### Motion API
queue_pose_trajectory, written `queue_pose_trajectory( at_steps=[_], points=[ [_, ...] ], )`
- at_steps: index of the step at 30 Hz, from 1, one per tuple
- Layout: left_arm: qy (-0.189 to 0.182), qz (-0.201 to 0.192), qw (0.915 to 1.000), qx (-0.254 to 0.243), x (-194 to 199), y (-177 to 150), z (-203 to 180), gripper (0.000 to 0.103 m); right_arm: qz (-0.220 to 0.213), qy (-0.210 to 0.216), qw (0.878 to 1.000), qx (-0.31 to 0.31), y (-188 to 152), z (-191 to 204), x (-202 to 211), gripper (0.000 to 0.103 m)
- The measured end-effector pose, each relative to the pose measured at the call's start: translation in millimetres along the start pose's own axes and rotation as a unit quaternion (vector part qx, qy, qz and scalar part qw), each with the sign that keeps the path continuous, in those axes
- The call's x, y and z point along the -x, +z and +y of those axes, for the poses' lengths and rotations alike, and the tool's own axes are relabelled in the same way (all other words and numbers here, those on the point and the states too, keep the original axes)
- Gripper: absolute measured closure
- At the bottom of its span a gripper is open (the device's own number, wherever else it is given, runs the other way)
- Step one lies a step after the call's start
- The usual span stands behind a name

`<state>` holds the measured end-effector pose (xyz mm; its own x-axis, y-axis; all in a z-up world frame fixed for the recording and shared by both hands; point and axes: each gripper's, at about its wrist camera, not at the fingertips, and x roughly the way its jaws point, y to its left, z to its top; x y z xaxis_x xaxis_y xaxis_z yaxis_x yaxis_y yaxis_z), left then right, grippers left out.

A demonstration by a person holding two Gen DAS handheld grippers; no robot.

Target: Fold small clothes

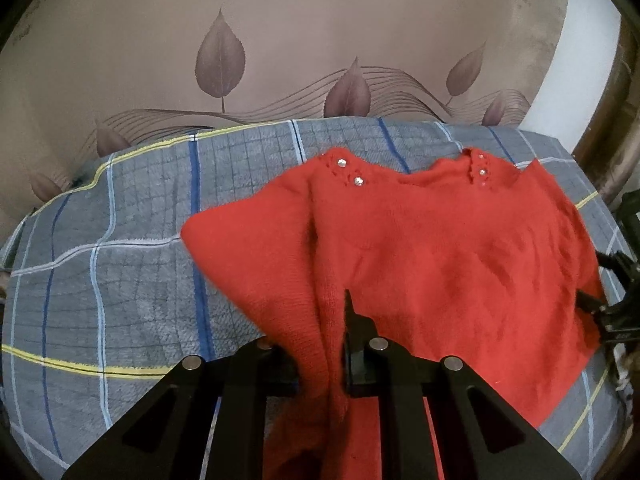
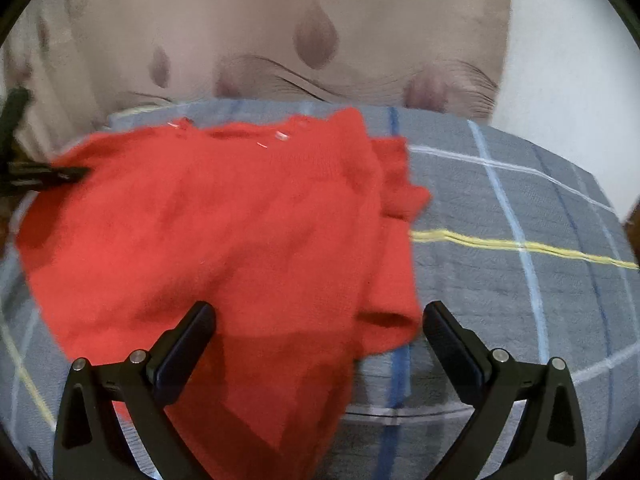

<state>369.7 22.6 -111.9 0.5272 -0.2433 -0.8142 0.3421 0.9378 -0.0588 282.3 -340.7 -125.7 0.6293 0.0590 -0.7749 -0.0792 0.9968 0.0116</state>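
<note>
Left wrist view: red knit bunched between the left gripper [image 1: 334,344], jaws clenched on a sleeve or side edge of the red sweater [image 1: 440,248], likely lifted to fold inward. Sweater lies on a checked blanket [image 1: 120,280], neckline toward a leaf-print curtain [image 1: 280,40].

Right wrist view: right gripper [image 2: 318,334] spread wide, grasping nothing, poised over the sweater's near edge and folded sleeve [image 2: 394,240], probably waiting to pin or take cloth.
</note>
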Motion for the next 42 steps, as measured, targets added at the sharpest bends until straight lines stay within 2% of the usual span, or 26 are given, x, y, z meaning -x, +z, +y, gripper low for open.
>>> queue_pose_trajectory(
  at_steps=[6,11,16,27,31,35,42],
  points=[
    [0.008,0.002,1.0,0.005,12,8,-10,0.09,-0.041,0.016,0.999,-0.015,-4,-7,15,0.001],
    [0.019,0.004,0.9998,-0.002,22,18,-25,0.09,-0.09,0.054,0.992,-0.064,-10,-27,34,0.001],
    [0.027,0.004,0.9995,-0.013,30,25,-43,0.091,-0.088,0.089,0.99,-0.072,-15,-28,37,0.001],
    [0.025,0.015,0.9994,-0.021,36,38,-92,0.091,-0.114,0.119,0.981,-0.102,-30,-39,53,0.0],
    [0.012,0.022,0.9996,-0.01,34,42,-106,0.091,-0.12,0.128,0.979,-0.105,-33,-41,57,0.0],
    [-0.016,0.037,0.9989,0.024,27,46,-117,0.091,-0.124,0.136,0.976,-0.111,-34,-44,59,0.0],
    [-0.025,0.046,0.998,0.036,17,52,-140,0.091,-0.132,0.148,0.973,-0.116,-36,-47,63,0.0]
  ],
)
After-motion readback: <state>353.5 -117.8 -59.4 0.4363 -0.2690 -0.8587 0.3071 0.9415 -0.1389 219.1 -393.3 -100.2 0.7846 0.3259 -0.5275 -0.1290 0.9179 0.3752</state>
